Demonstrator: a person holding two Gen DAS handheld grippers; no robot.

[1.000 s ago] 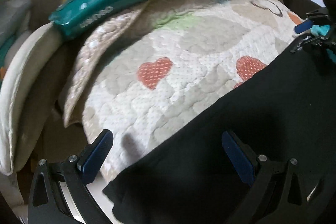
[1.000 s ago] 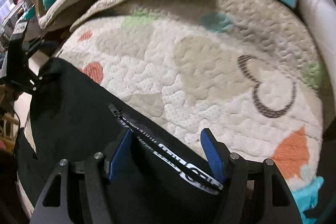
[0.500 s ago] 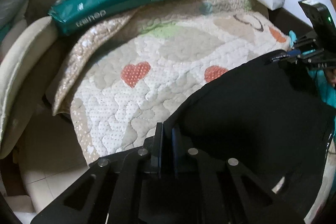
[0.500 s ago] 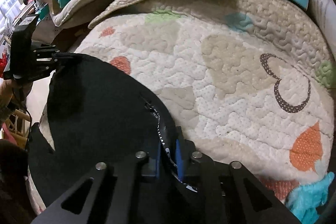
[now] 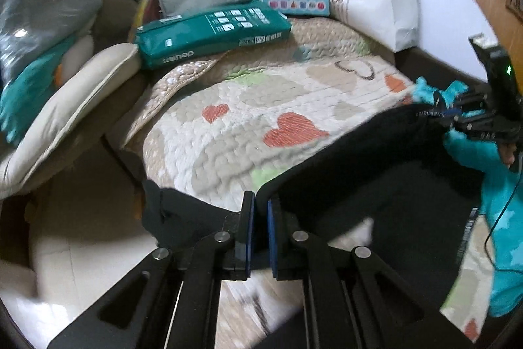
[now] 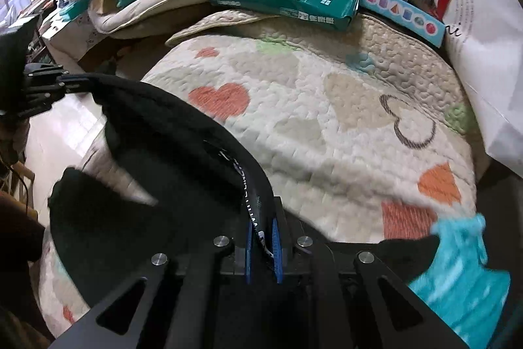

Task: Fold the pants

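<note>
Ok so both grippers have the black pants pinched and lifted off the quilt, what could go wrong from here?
1. The right gripper seems to pinch only the printed waistband edge of the black pants, so the fabric could slip out.
2. The loose teal cloth lies right beside the pants and might get dragged into the fold.
3. The left gripper holds its corner near the edge of the quilt, so hanging fabric may drop off toward the floor.

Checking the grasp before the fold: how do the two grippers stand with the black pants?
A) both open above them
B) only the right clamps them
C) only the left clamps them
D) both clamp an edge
D: the left gripper and the right gripper each have jaws closed on an edge of the black pants.
</note>
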